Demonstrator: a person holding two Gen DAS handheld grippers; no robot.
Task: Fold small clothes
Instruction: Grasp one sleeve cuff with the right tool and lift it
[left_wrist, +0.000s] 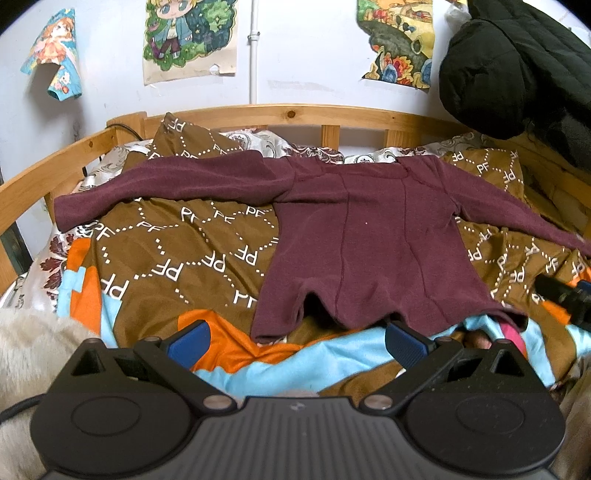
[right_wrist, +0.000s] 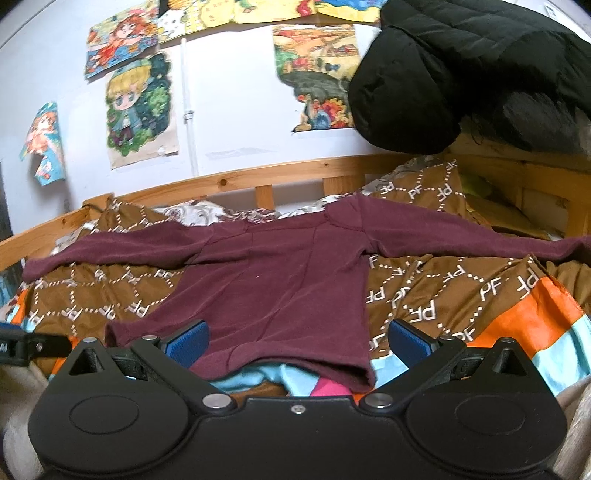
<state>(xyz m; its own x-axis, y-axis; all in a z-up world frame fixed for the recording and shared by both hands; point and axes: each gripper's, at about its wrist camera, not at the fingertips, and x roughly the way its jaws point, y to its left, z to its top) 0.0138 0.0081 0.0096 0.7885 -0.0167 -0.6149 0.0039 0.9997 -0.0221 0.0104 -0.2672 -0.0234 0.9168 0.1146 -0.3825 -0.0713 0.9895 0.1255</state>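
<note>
Left gripper (left_wrist: 297, 341) and right gripper (right_wrist: 299, 341) gaping, empty, maroon top (left_wrist: 365, 240) just beyond (sleeves spread).

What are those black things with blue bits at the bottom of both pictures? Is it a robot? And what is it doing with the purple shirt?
No robot: a person holds two grabbing tools, each carrying a camera. One picture looks out from the left gripper, the other from the right gripper. The blue bits are their fingers, spread open, holding nothing. Ahead, a dark red long-sleeved shirt lies flat, sleeves out, on a brown patterned quilt on a wooden bed. A black jacket hangs on the right. The shirt is waiting to be folded.
</note>
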